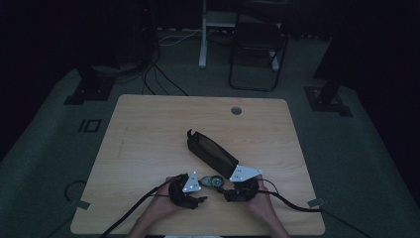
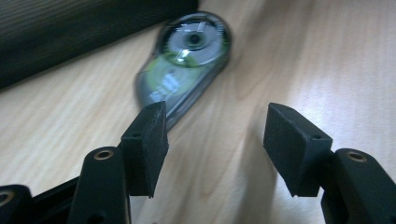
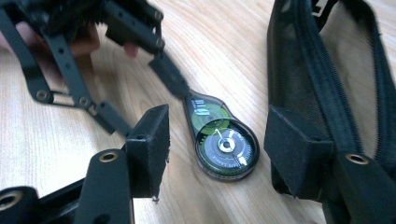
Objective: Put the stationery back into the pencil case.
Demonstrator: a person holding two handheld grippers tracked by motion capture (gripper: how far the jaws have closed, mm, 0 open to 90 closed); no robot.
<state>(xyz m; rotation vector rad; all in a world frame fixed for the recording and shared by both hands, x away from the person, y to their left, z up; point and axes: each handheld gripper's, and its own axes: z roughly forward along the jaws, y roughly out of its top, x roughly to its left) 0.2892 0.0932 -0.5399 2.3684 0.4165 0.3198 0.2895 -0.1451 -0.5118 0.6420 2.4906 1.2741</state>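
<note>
I can't read the print on the correction tape dispenser [image 3: 221, 140]; its narrow tip hides behind my left gripper [image 2: 212, 149], whose spread jaws grip nothing. The dispenser lies on the table [image 1: 148, 129] between both tools. My right gripper [image 3: 215, 154] stands spread, empty, beside the black pouch [image 3: 322, 79].

The table [image 1: 148, 129] is made of light wood, smooth, with a soft grain. The tape roller [image 3: 219, 135] is made of clear, shiny plastic with green parts inside. The pencil case [image 3: 327, 70] is made of black cloth and fine mesh, matt, with a zip. The gripper pads [image 2: 149, 140] look like matt black rubber.
</note>
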